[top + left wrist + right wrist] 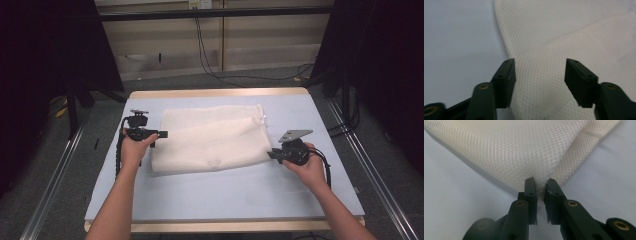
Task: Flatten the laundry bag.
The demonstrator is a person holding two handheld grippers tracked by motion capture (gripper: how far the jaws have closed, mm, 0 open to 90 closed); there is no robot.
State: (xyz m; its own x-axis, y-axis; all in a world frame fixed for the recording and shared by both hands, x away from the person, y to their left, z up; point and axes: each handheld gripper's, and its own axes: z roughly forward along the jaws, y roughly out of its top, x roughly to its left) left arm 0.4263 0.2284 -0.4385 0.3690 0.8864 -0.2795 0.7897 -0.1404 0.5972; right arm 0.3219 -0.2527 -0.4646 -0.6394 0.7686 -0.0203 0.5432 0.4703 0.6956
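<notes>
Counting from here, I have one mesh bag (pixel 212 140) folded on one table (pixel 225 192), and two grippers. My right gripper (pixel 540 185) pinches the bag's right corner, jaws nearly closed on the mesh. My left gripper (pixel 539 72) stands wide apart over the bag's left edge, gripping nothing.

Even light from overhead falls on the pale surface (pixel 225 195), while the room's sides lie dark. Shadows are soft. In both gripper views the near jaws blur slightly.
</notes>
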